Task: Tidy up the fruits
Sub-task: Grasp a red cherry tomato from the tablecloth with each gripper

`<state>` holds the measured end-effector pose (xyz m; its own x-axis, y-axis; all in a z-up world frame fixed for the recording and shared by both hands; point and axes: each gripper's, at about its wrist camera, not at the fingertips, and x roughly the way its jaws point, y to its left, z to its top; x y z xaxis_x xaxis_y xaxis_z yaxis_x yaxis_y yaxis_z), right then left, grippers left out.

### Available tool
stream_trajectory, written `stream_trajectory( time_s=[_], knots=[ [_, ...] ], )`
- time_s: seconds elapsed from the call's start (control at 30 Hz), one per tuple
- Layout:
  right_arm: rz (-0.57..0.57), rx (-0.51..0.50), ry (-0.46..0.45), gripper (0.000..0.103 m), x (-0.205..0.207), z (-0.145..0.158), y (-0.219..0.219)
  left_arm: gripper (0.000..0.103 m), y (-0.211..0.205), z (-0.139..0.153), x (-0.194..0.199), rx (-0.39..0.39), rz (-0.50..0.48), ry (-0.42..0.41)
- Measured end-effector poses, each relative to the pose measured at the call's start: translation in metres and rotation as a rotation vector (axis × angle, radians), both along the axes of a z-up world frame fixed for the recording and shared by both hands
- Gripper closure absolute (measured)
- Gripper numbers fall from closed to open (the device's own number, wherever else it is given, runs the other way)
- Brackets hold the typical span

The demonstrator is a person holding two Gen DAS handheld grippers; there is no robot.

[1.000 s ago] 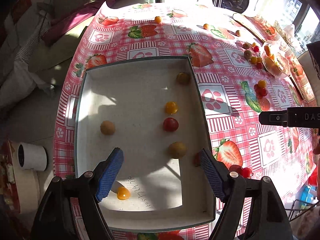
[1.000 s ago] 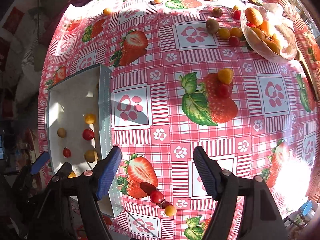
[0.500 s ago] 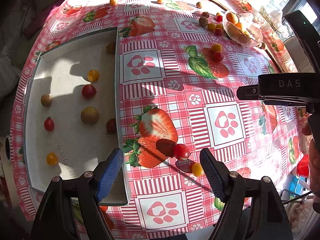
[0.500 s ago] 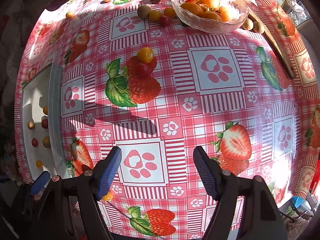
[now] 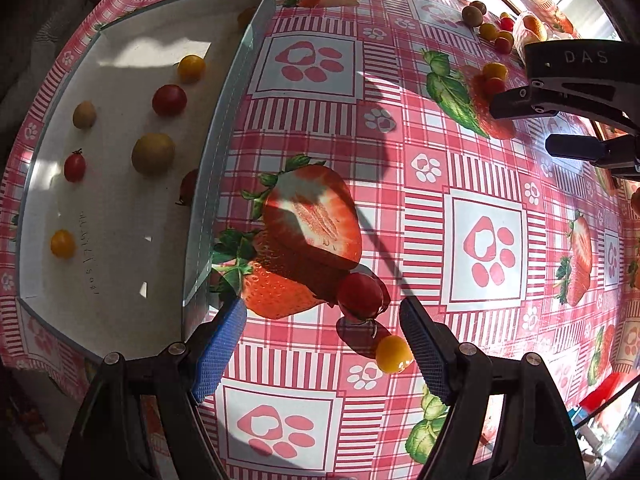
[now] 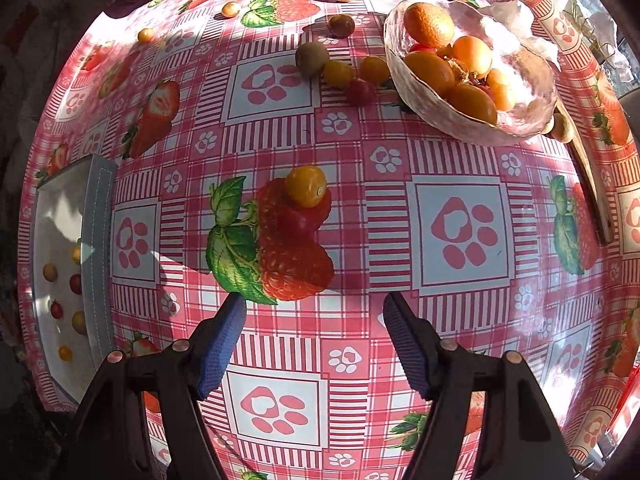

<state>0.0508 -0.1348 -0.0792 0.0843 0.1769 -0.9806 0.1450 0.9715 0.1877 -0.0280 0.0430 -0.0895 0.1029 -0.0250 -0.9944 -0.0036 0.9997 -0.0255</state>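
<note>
My left gripper [image 5: 322, 336] is open and empty, low over the tablecloth. A red cherry tomato [image 5: 359, 293] and a yellow one [image 5: 393, 354] lie between its fingers, nearer the right finger. A white tray [image 5: 224, 128] to the left holds several small red, yellow and brown fruits. My right gripper [image 6: 314, 340] is open and empty. Ahead of it a yellow tomato [image 6: 306, 186] touches a red one [image 6: 298, 216]. A glass bowl [image 6: 424, 100] of orange fruit stands at the upper right.
Loose small fruits [image 6: 340, 74] lie left of the bowl. A wooden board [image 6: 592, 176] runs behind the bowl. The tray also shows at the left edge of the right wrist view [image 6: 100, 232]. The right gripper's body [image 5: 572, 80] shows in the left wrist view.
My left gripper has swung right from above the tray and dropped toward the red and yellow tomatoes. My right gripper has moved forward toward the tomato pair and the bowl.
</note>
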Motion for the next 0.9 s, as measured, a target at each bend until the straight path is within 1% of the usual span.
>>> stream_trajectory(
  time_s=[0.1,0.2,0.27,0.33,0.37,0.47,0.53,0.57,0.6,0.63,0.67,0.7,0.8,0.9],
  knots=[
    [-0.001,-0.011,0.003,0.032,0.006,-0.008,0.001,0.023,-0.001,-0.002,-0.004,0.013,0.002,-0.005],
    [0.006,-0.035,-0.020,0.032,0.013,-0.008,0.006,0.023,0.000,-0.003,-0.007,0.023,0.000,-0.009],
    [0.007,-0.045,-0.030,0.034,0.019,-0.008,0.011,0.023,-0.002,-0.003,-0.008,0.025,0.004,-0.010],
    [0.011,-0.061,-0.039,0.042,0.021,-0.007,0.014,0.023,-0.003,-0.004,-0.008,0.026,0.007,-0.008],
    [0.012,-0.068,-0.042,0.044,0.023,-0.007,0.016,0.024,-0.004,-0.004,-0.007,0.026,0.008,-0.007],
    [0.016,-0.076,-0.050,0.058,0.030,-0.006,0.021,0.034,-0.011,-0.001,-0.005,0.025,-0.004,-0.012],
    [0.020,-0.078,-0.054,0.075,0.033,-0.006,0.023,0.046,-0.016,0.002,-0.002,0.023,-0.021,-0.017],
    [0.023,-0.076,-0.056,0.079,0.034,-0.006,0.023,0.050,-0.018,0.003,-0.002,0.022,-0.031,-0.020],
    [0.026,-0.071,-0.057,0.080,0.039,-0.007,0.025,0.059,-0.020,0.004,-0.002,0.018,-0.041,-0.024],
    [0.031,-0.063,-0.057,0.080,0.043,-0.005,0.028,0.071,-0.021,0.006,-0.002,0.013,-0.051,-0.027],
    [0.031,-0.053,-0.056,0.080,0.043,-0.005,0.026,0.077,-0.023,0.007,-0.001,0.006,-0.060,-0.029],
    [0.030,-0.045,-0.052,0.080,0.042,-0.004,0.026,0.080,-0.024,0.007,0.000,-0.006,-0.065,-0.026],
    [0.026,-0.022,-0.044,0.080,0.032,0.000,0.020,0.080,-0.020,0.009,-0.001,-0.072,-0.061,-0.016],
    [0.014,0.010,-0.029,0.080,0.020,0.002,0.012,0.080,-0.017,0.015,-0.002,-0.109,-0.070,-0.013]
  ],
)
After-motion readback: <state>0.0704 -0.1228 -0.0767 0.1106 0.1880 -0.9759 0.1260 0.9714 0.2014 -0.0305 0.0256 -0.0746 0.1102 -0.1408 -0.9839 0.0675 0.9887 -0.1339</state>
